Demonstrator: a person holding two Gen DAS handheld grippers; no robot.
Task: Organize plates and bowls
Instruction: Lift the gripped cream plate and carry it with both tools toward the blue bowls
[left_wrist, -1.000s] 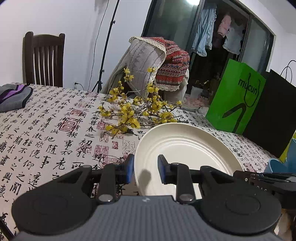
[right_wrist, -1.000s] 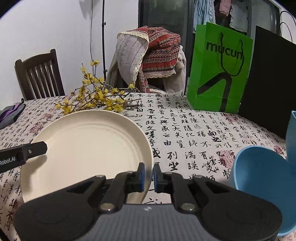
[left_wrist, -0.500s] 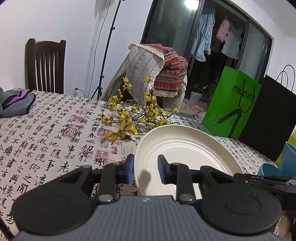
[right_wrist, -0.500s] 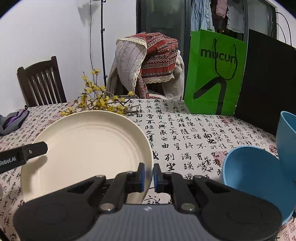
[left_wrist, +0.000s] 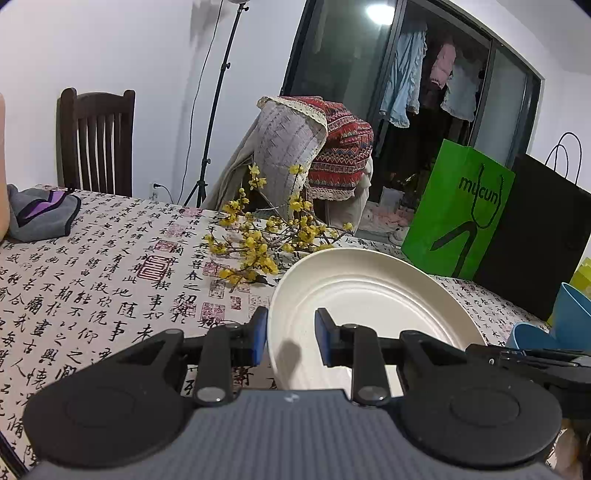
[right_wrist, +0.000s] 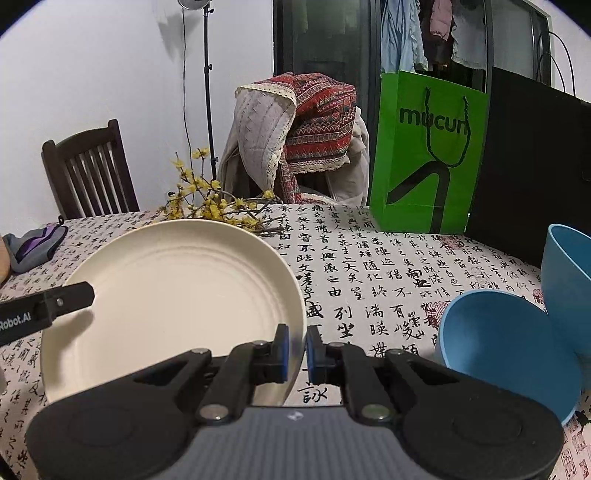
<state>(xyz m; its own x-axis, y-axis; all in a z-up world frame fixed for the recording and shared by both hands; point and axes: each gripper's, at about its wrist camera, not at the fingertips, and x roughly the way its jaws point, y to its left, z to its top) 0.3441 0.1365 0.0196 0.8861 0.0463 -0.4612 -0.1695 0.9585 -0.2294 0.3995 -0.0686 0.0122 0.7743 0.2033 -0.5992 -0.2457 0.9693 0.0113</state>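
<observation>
Both wrist cameras look forward, angled down, close over the counter (left_wrist: 92, 288); they share the cream plate (left_wrist: 369, 295) and green bag (right_wrist: 428, 155).

Cream plate (right_wrist: 173, 291): smooth, satin sheen, ridged rings. Blue bowl (right_wrist: 506, 343): matt, looks plastic. Tablecloth (left_wrist: 92, 291): printed woven cloth. Green bag (right_wrist: 428, 155): matt paper, cord handles. Chair (left_wrist: 96, 140): dark wood. Gripper fingers (right_wrist: 236, 373): matt black plastic.

White walls (left_wrist: 110, 55) stand beyond the desk (left_wrist: 92, 288) with its calligraphy-print cloth. A dark wooden chair (left_wrist: 96, 140), a light stand (left_wrist: 218, 107) and a blanket-draped chair (right_wrist: 295, 136) precede dark glass doors (left_wrist: 340, 55) with hanging clothes.
</observation>
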